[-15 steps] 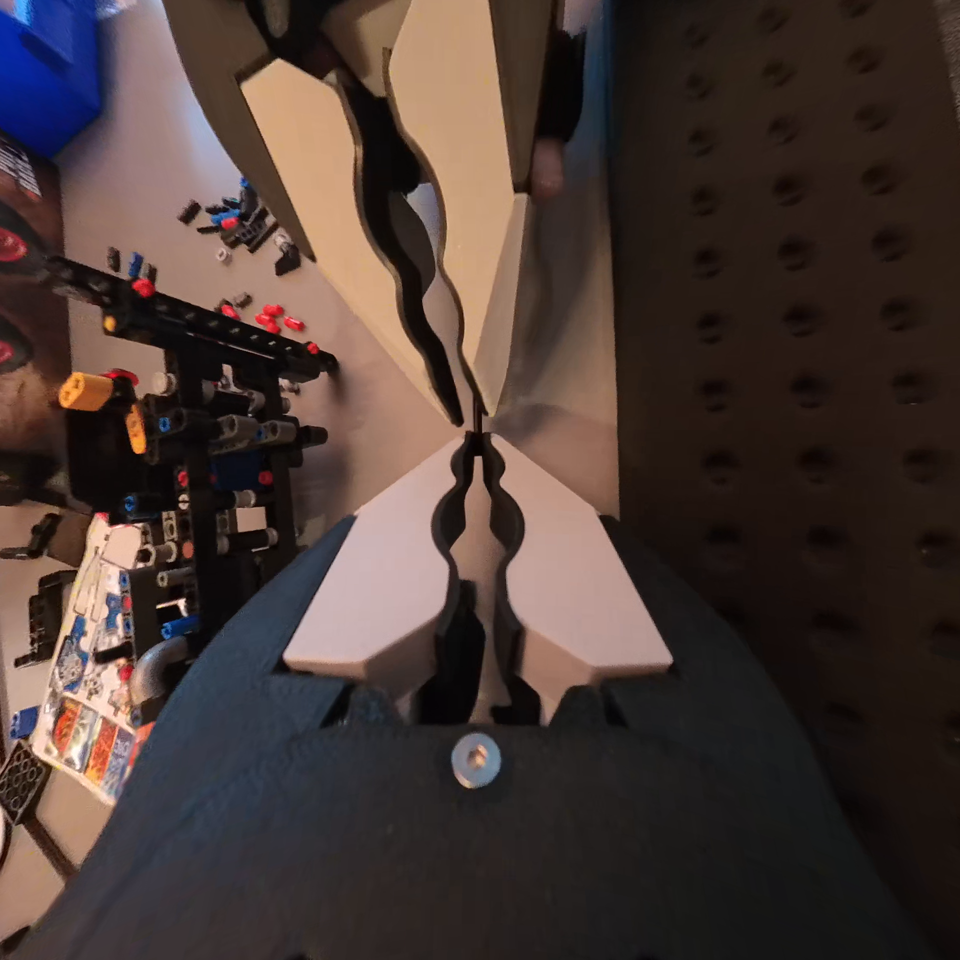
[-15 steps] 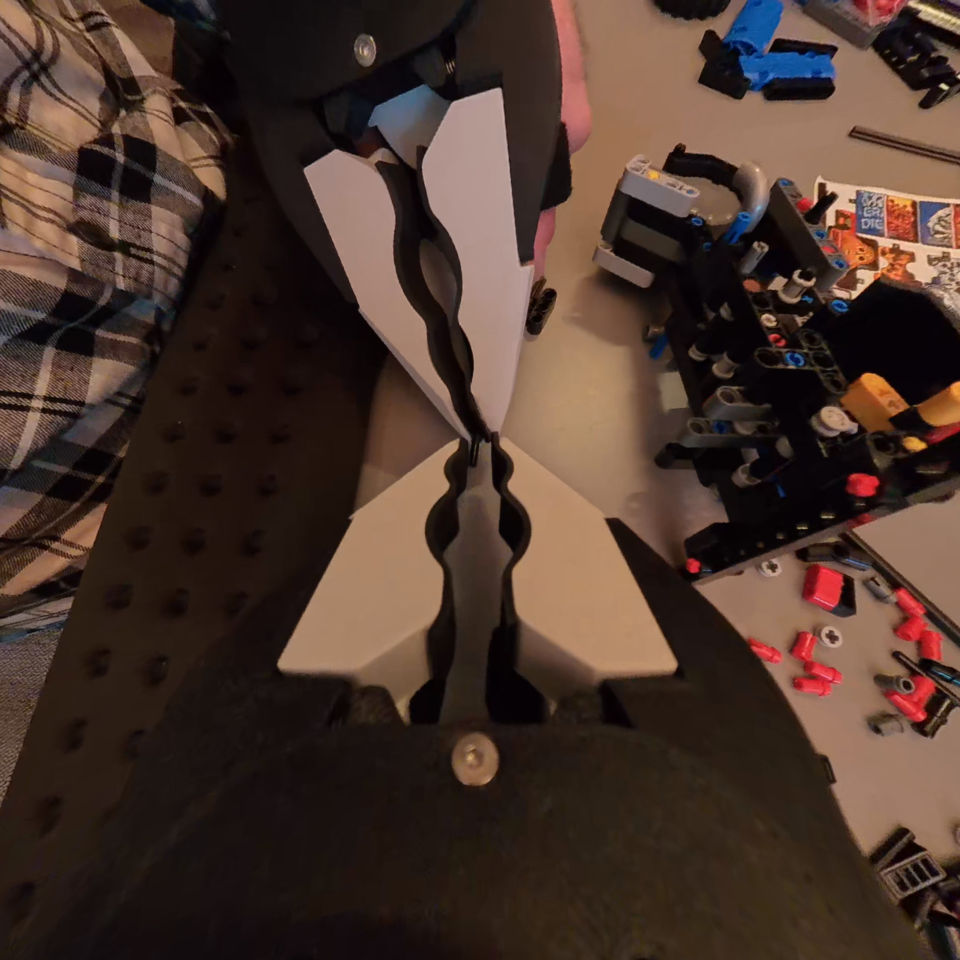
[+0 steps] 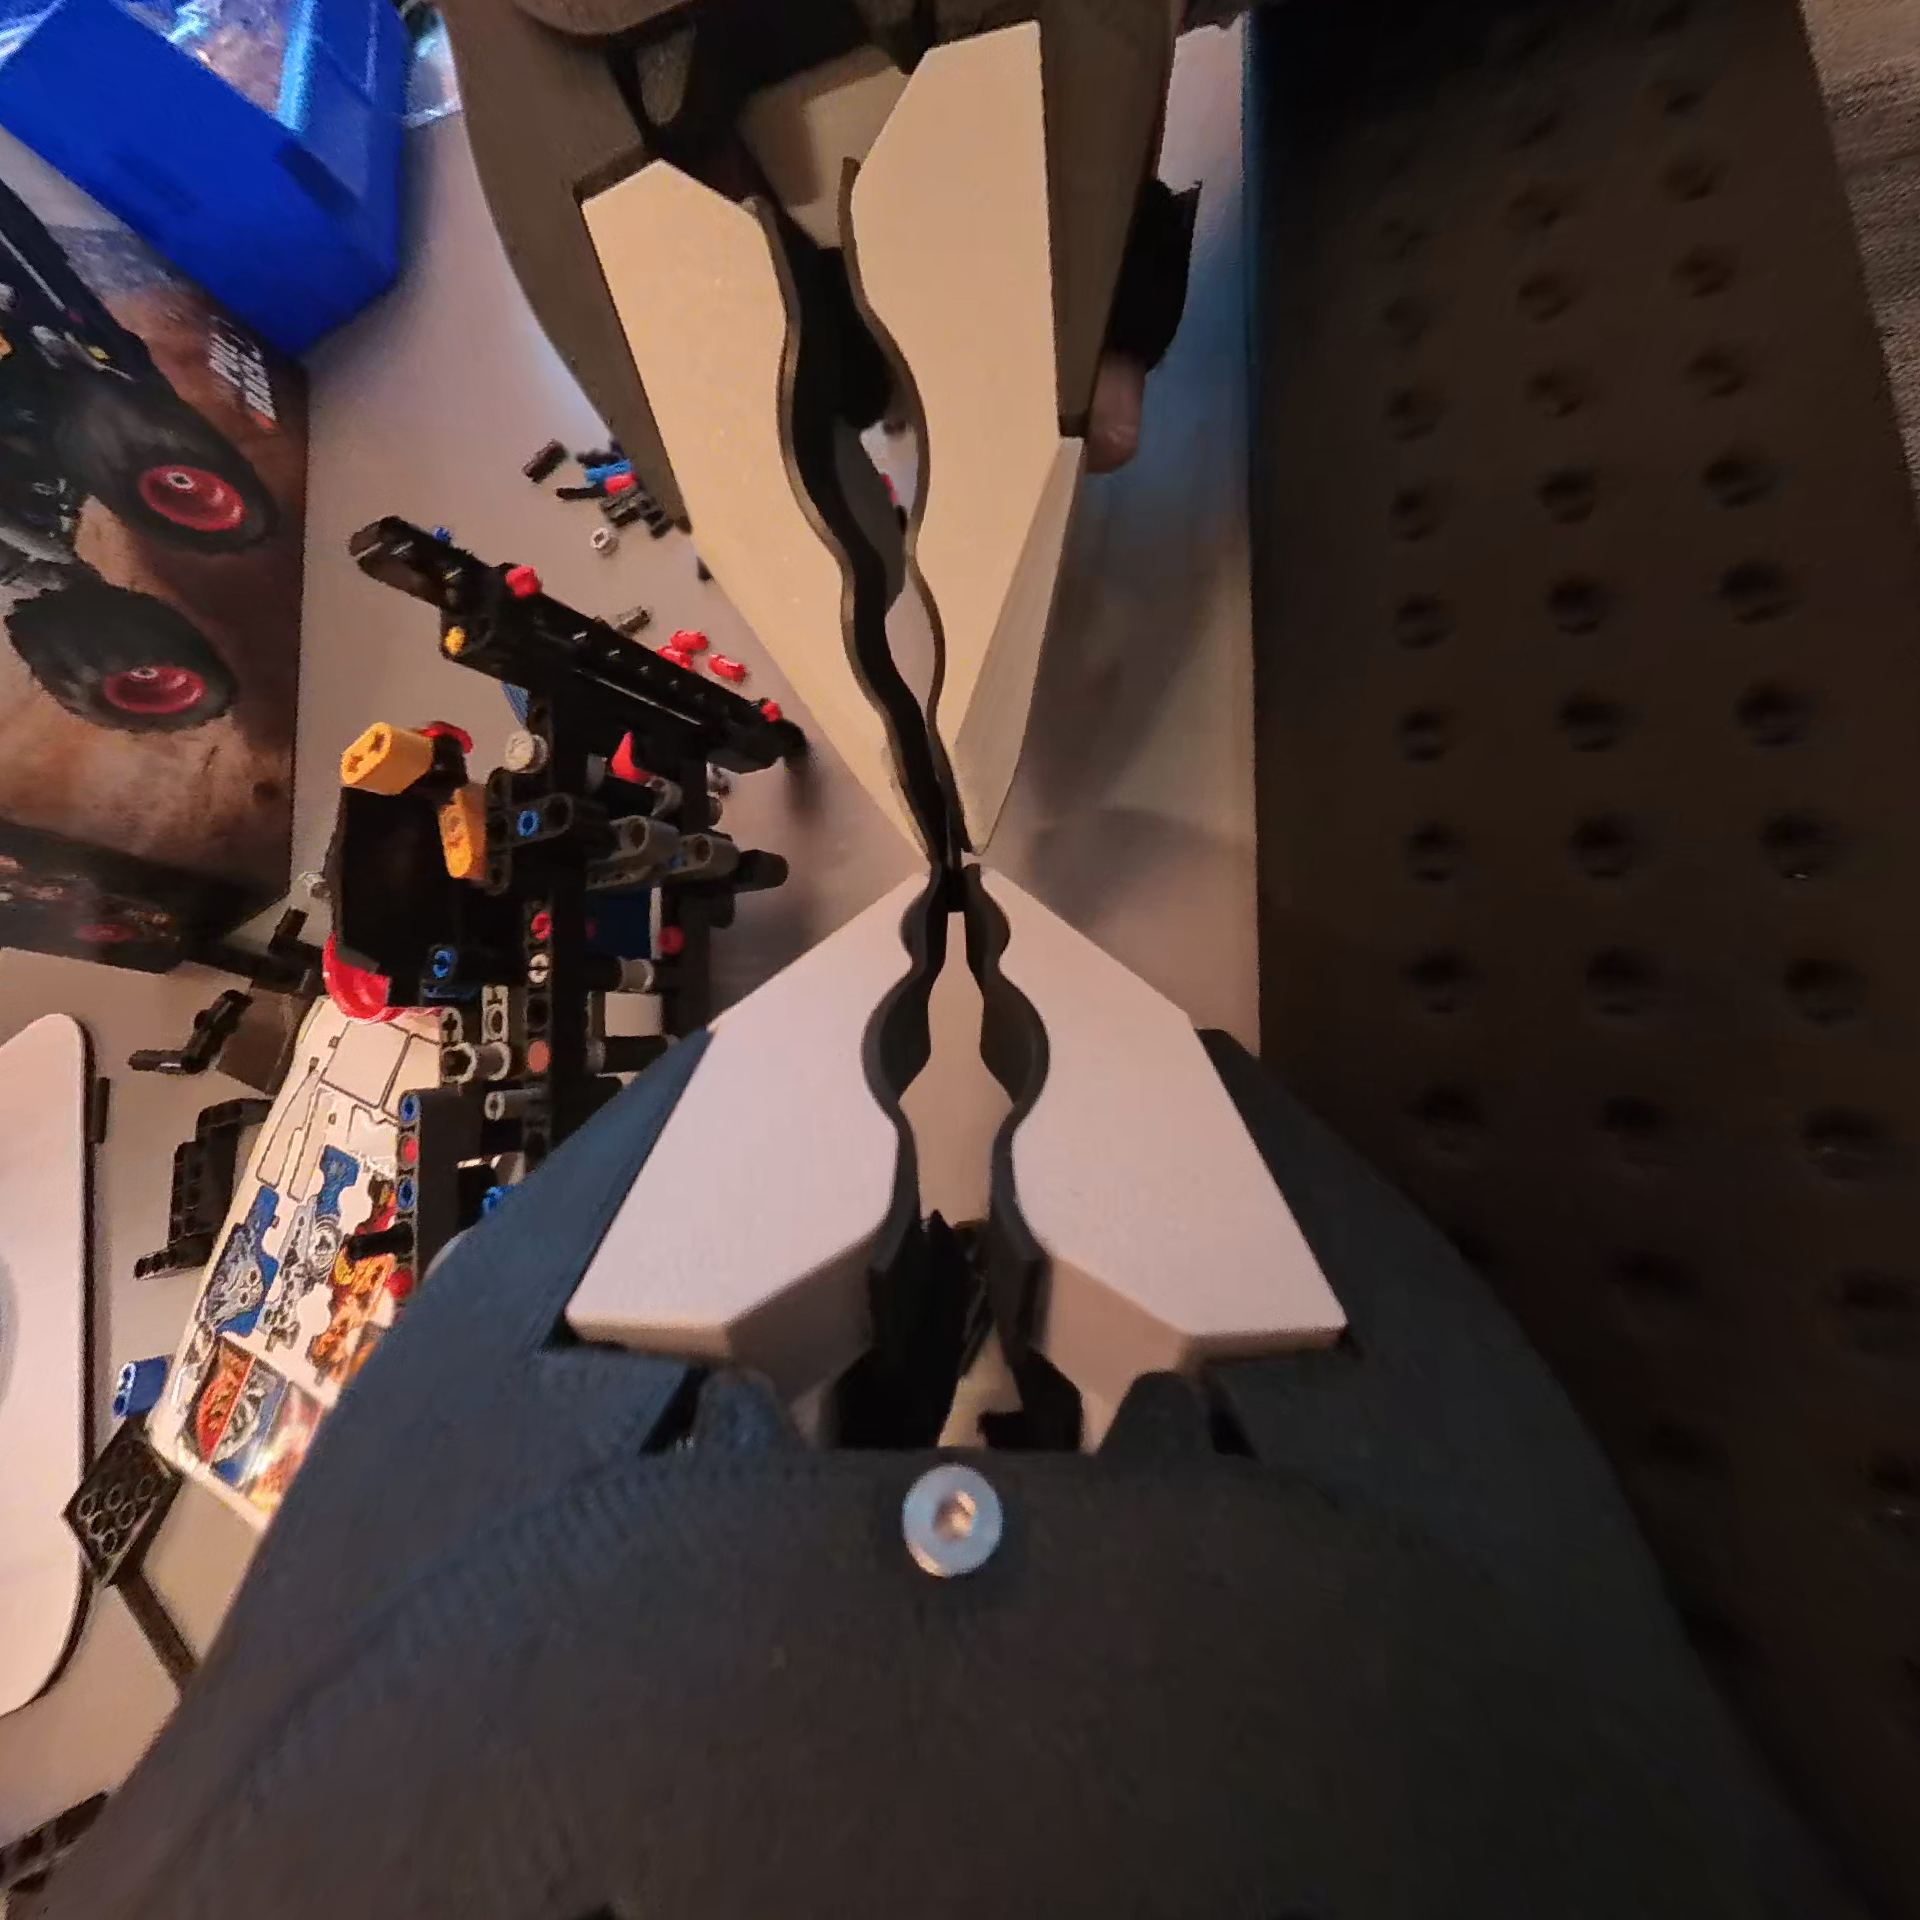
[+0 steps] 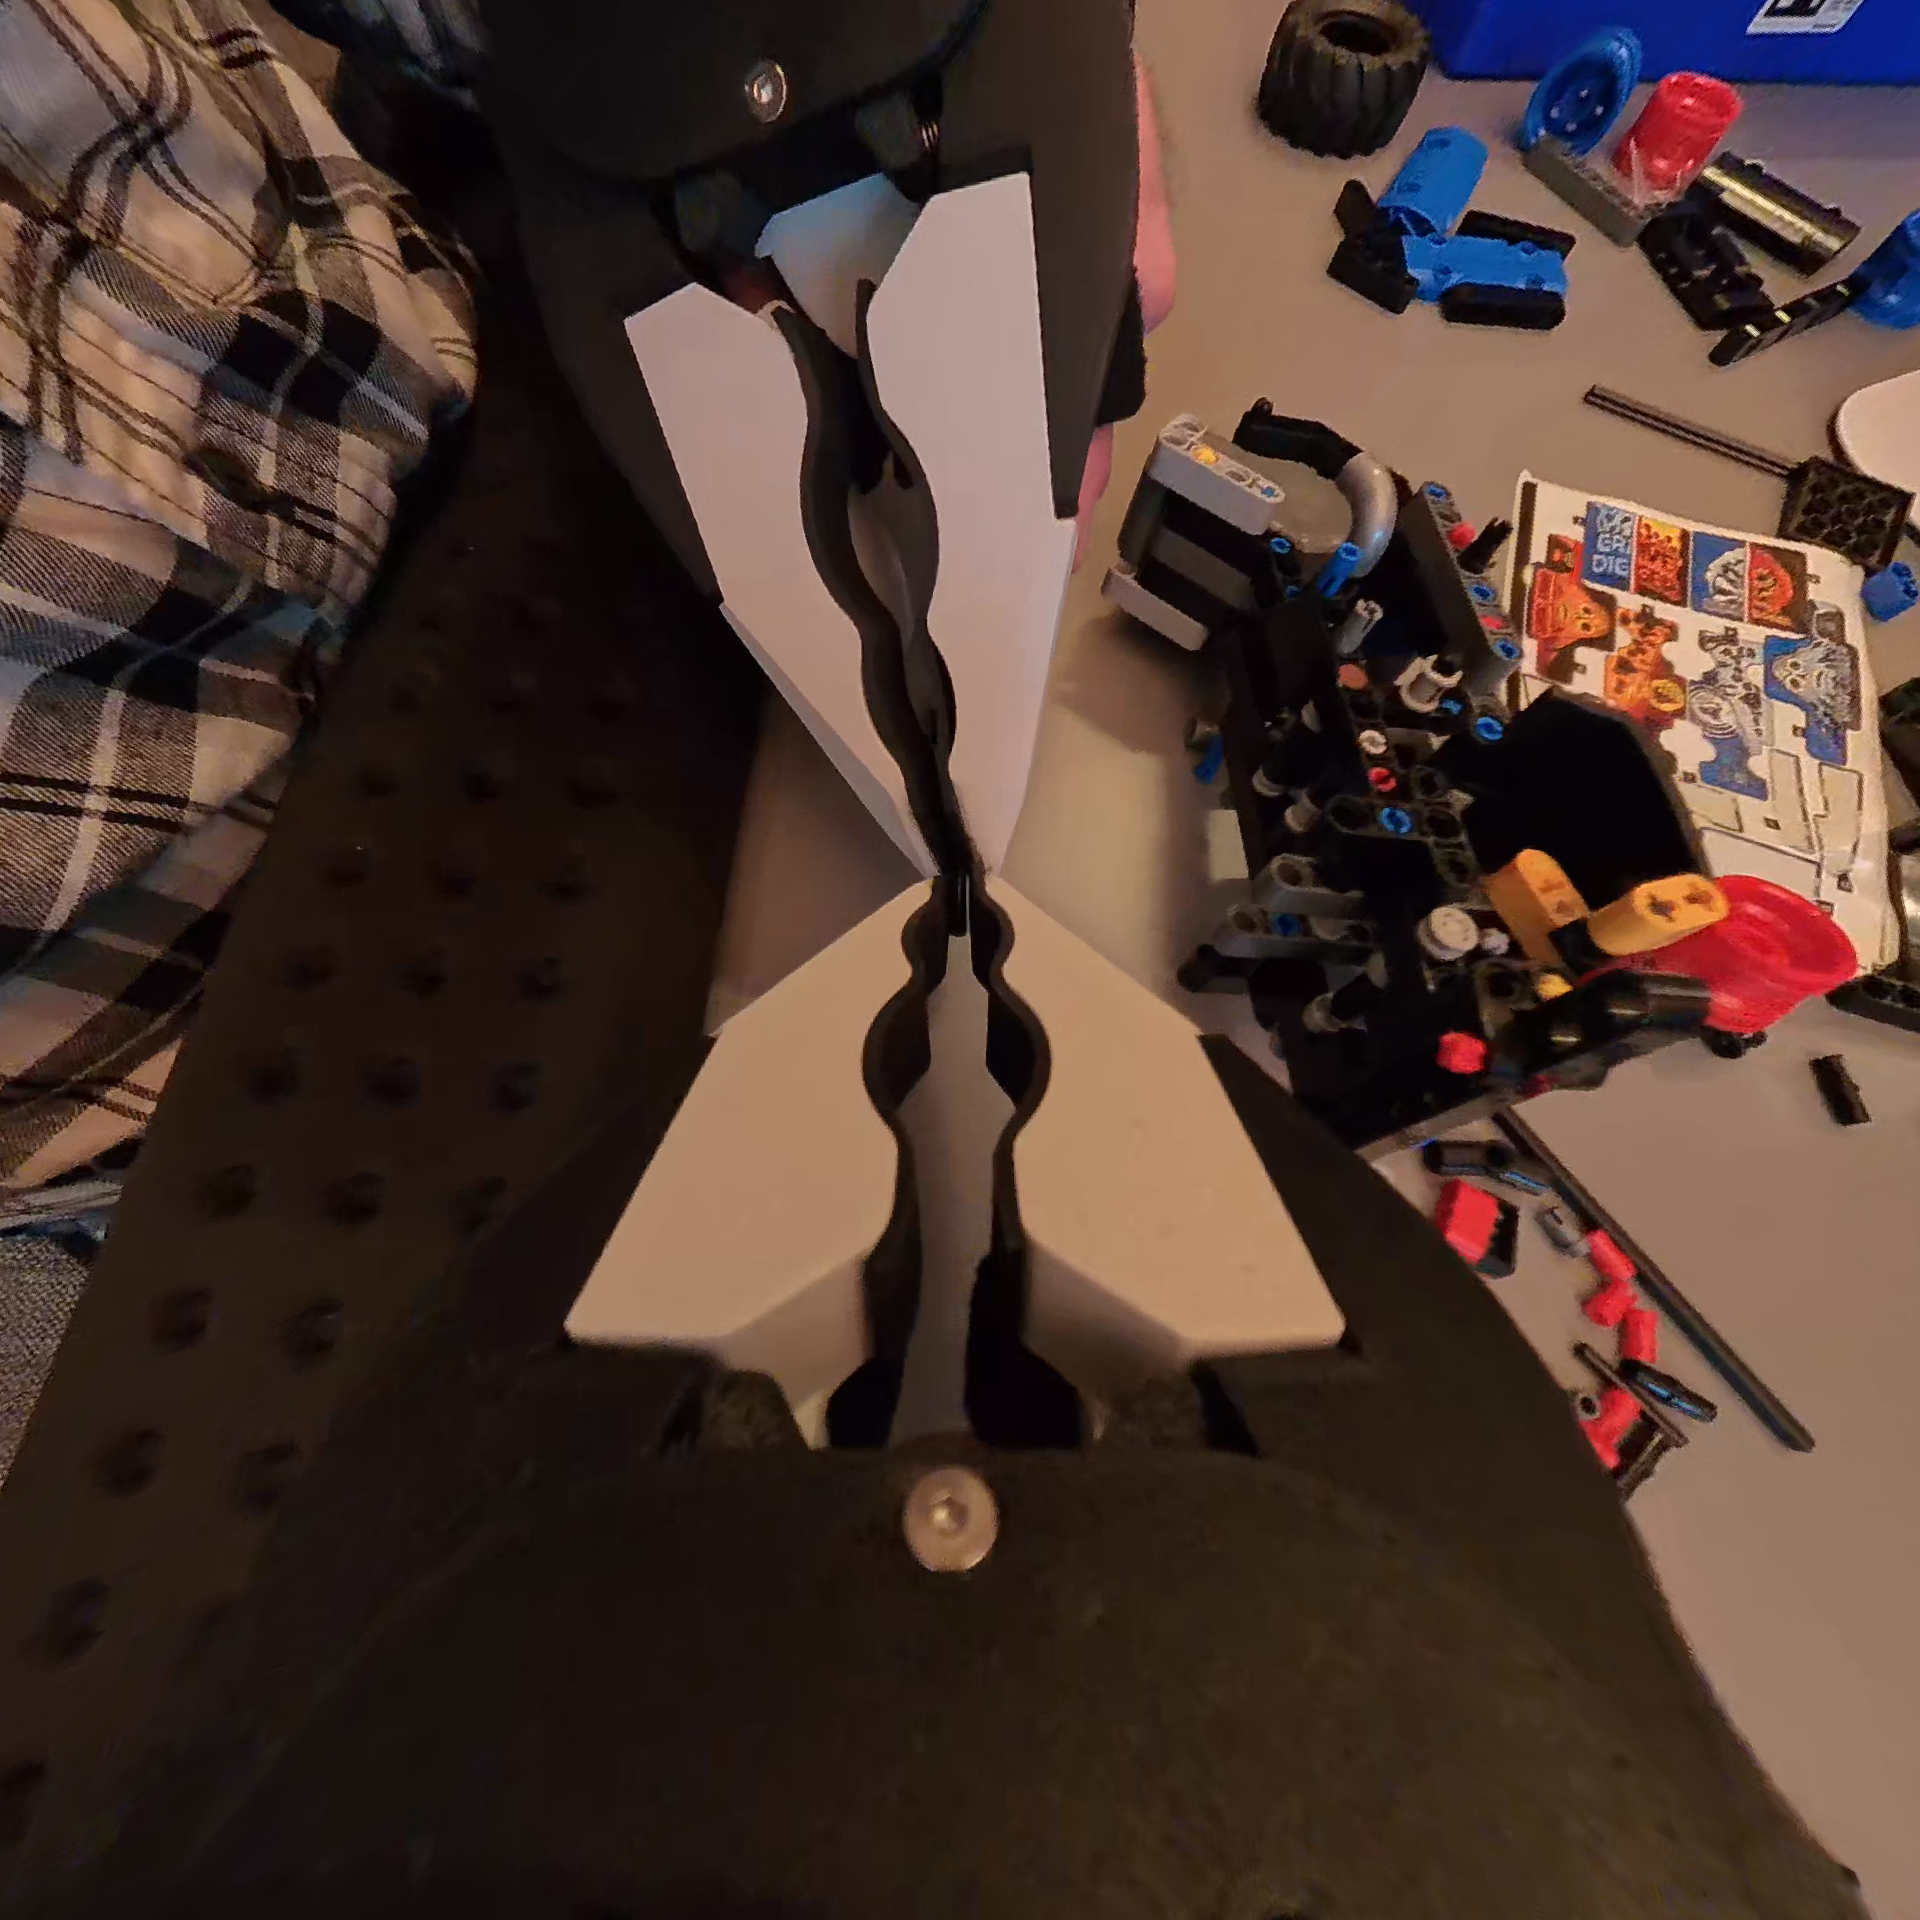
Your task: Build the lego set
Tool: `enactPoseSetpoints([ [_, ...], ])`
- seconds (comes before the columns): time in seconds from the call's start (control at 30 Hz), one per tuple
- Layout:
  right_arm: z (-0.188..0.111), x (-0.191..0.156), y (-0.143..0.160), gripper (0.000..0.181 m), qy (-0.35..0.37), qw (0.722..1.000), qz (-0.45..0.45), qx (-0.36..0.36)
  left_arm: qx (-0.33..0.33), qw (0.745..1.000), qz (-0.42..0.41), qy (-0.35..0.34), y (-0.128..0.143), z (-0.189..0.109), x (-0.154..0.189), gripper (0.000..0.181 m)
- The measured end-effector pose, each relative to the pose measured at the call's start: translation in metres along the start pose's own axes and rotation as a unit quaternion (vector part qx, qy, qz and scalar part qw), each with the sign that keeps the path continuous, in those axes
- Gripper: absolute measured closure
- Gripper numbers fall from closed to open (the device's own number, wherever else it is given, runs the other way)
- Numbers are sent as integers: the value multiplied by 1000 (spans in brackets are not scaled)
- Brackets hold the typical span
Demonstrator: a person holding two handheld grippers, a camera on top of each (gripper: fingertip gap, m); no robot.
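Left wrist view: left gripper [image 3: 948, 902] and right gripper [image 3: 948, 831] meet tip to tip, both clamped on 1 thin black piece [image 3: 949, 868]; chassis [image 3: 540, 894] lies leftward.

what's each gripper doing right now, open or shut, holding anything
Left gripper: shut on a small thin black piece, tip to tip with the other.
Right gripper: shut on the same small thin black piece.
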State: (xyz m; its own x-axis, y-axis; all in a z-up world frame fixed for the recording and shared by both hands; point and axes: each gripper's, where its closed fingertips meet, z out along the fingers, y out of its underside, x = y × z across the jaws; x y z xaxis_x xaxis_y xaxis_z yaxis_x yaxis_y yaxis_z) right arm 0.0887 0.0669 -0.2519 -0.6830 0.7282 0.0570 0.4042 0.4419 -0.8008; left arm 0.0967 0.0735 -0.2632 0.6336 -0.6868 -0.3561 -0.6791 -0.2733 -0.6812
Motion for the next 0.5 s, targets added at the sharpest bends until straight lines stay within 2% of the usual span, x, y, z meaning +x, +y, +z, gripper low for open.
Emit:
enactPoseSetpoints([
  [0.1, 0, 8, 0, 168, 7, 1000, 1, -5, 12, 1000, -12, -4, -2, -3, -5, 180],
  [0.17, 0, 8, -2, 175, 6, 1000, -7, -4, 15, 1000, -17, -6, -2, -5, -7, 180],
  [0.27, 0, 6, -2, 177, 9, 1000, -9, -9, 16, 1000, -17, -6, -2, -5, -7, 180],
  [0.5, -1, 5, -8, 173, 9, 1000, 7, -21, 14, 1000, -3, -15, -5, -8, -7, 180],
])
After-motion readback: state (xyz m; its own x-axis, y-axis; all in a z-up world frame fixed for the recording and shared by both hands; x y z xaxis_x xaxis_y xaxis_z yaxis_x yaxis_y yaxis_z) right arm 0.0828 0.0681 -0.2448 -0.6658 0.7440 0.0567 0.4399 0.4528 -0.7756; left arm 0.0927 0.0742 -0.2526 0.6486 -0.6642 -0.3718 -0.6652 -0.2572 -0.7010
